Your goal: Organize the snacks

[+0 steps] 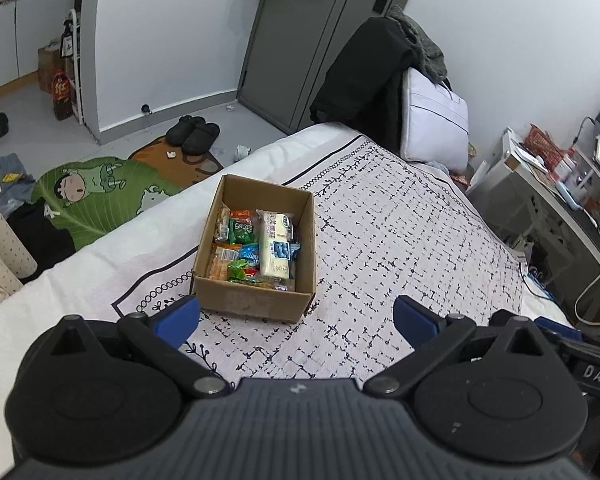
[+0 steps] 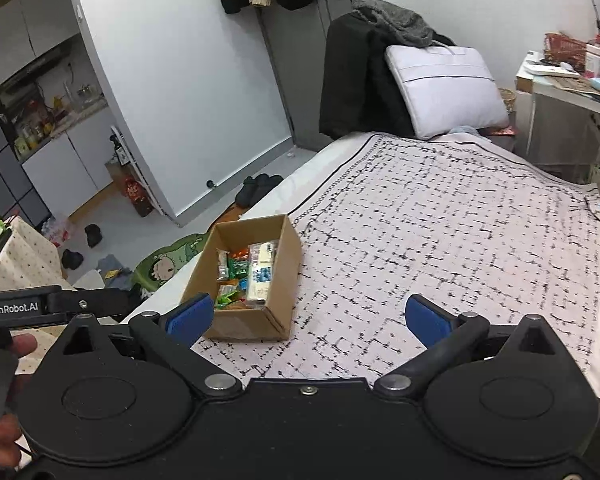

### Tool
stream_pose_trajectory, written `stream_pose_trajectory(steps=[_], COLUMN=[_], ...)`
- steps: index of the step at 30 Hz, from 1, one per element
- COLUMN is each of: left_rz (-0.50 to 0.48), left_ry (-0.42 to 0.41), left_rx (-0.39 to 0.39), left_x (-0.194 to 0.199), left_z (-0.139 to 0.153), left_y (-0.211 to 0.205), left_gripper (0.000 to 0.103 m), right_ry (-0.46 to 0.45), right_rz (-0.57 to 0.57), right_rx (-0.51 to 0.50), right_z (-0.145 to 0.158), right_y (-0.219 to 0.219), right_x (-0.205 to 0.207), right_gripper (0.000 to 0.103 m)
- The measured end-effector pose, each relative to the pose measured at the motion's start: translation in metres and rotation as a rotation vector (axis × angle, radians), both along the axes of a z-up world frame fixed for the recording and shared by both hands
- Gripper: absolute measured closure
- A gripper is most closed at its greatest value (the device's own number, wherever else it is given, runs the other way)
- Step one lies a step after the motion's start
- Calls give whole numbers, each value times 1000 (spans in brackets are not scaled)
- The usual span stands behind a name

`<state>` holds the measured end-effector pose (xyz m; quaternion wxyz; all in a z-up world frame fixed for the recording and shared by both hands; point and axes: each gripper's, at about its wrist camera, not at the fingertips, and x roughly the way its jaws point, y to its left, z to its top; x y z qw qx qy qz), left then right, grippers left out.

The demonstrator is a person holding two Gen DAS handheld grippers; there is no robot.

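Sitting at frame centre on the patterned bedspread [image 1: 400,220], the cardboard box [image 1: 256,300] holds the snack packets [image 1: 242,254] and a tall white packet [image 1: 275,245]. Left gripper [image 1: 296,318] and right gripper [image 2: 318,320] both hover with blue fingers spread wide, gripping nothing.

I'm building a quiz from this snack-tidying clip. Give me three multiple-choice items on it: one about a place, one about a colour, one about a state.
1. Where does the cardboard box stand?
A. on the bed cover
B. on the floor
C. on the desk

2. What colour are the gripper fingertips?
A. red
B. blue
C. green

3. How is the left gripper?
A. shut on a packet
B. open, holding nothing
C. shut and empty

Answers: 1 A, the box sits on the patterned cover; 2 B, both pads are blue; 3 B, the fingers stand wide apart with nothing between.
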<state>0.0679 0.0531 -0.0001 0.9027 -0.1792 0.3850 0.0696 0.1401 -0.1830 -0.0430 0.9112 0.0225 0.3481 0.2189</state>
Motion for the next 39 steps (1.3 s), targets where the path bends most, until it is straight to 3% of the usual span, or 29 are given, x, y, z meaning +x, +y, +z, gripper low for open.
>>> stream_pose_trajectory(steps=[13, 39], left_rz=[-77, -83], left_ry=[-6, -19], left_rx=[58, 73], left_x=[-22, -30], left_z=[1, 10], left_y=[-17, -14], left_gripper=[1, 1], right_ry=[-19, -41], right_rz=[-18, -7], right_rx=[-19, -18], right_z=[-1, 6], right_y=[-14, -9], right_x=[-16, -26], right_gripper=[0, 0])
